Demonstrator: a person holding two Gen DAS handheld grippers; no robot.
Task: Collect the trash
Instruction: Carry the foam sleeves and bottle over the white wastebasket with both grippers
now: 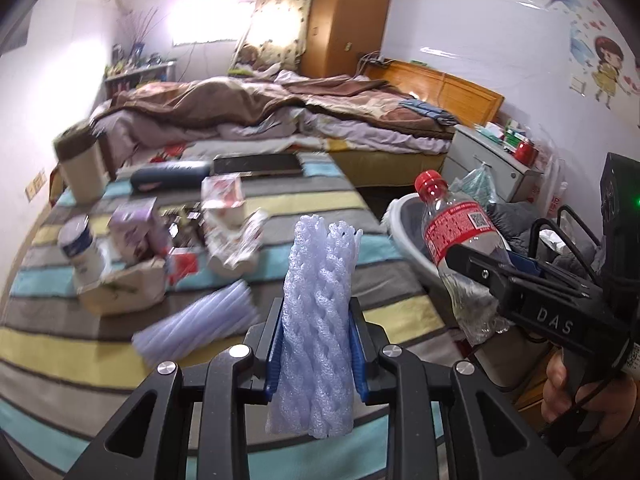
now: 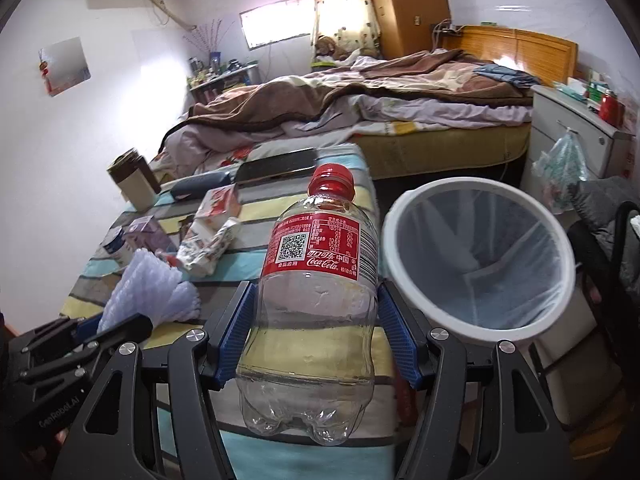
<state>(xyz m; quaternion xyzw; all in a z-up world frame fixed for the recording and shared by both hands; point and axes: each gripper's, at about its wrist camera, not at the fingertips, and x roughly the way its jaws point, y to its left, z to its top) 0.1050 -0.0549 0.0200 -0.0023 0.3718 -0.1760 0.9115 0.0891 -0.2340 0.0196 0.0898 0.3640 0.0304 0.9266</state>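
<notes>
With my right gripper (image 2: 316, 316) clamped on the empty bottle (image 2: 316, 280) just beside the bin (image 2: 404, 216), and my left gripper (image 1: 316, 344) clamped on the foam net (image 1: 320, 320), I should drop the 2 inside the rim.

We see an unmade bed (image 2: 400, 92) under a rumpled brown blanket (image 2: 280, 100), with a wooden headboard (image 2: 520, 46) and a tall wooden wardrobe (image 2: 408, 4) behind it. A white nightstand (image 2: 568, 132) stands beside the bed. A dark phone (image 2: 276, 168) lies on the striped desk (image 2: 256, 216).
</notes>
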